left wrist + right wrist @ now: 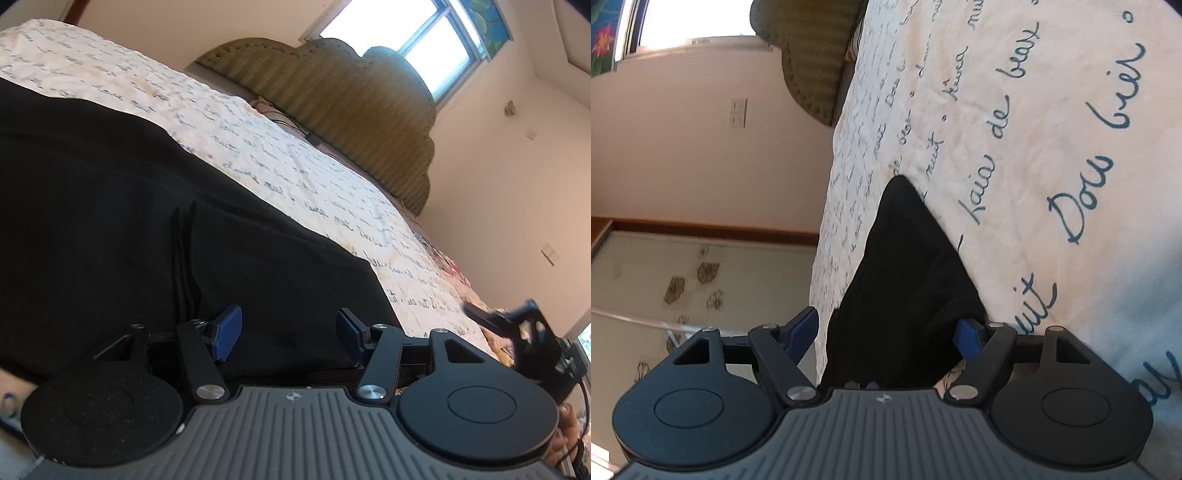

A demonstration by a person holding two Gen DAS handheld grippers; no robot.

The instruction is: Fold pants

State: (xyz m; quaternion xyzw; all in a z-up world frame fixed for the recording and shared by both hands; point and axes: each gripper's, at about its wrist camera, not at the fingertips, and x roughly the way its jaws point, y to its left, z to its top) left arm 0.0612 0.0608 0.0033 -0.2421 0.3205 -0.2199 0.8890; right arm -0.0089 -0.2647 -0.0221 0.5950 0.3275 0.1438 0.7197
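Black pants lie spread on a bed with a cream sheet printed with blue handwriting. My left gripper is open, its blue pads low over the pants' near edge, fabric between the fingers. In the right wrist view, a narrow end of the black pants runs between my right gripper's open blue pads. The other gripper shows at the right edge of the left wrist view.
An olive padded headboard stands at the bed's far end under a window. A wall with switches and a wardrobe door lie beyond the bed's side edge.
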